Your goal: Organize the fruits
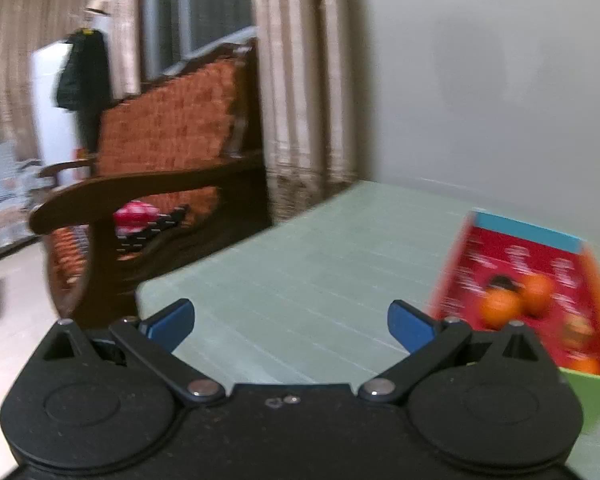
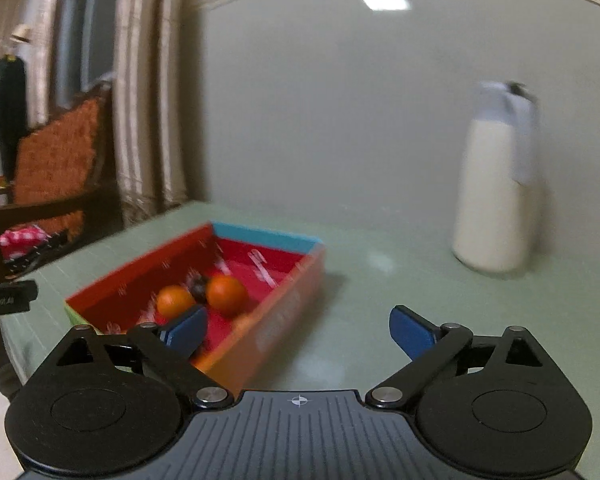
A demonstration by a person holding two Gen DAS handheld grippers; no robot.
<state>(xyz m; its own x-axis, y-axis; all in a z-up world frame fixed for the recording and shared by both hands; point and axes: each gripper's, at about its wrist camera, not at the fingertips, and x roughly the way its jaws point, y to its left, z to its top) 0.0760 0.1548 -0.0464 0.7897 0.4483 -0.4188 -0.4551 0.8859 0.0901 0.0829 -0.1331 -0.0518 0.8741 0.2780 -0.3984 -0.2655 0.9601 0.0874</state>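
Observation:
A shallow red box [image 2: 260,264] with blue, orange and green walls lies on the pale green table [image 2: 380,320]. Two oranges [image 2: 226,294] and a small dark fruit [image 2: 198,288] lie in it. The box also shows in the left wrist view [image 1: 500,256], with the oranges [image 1: 500,308] inside. My left gripper [image 1: 291,326] is open and empty, over the table left of the box. My right gripper [image 2: 296,330] is open and empty, above the box's near right wall.
A tall cream-white jug [image 2: 496,196] stands on the table at the back right, near the grey wall. A wooden armchair with orange upholstery [image 1: 160,148] stands beyond the table's left edge, holding a red-and-white cloth [image 1: 136,216]. Curtains [image 1: 300,80] hang behind.

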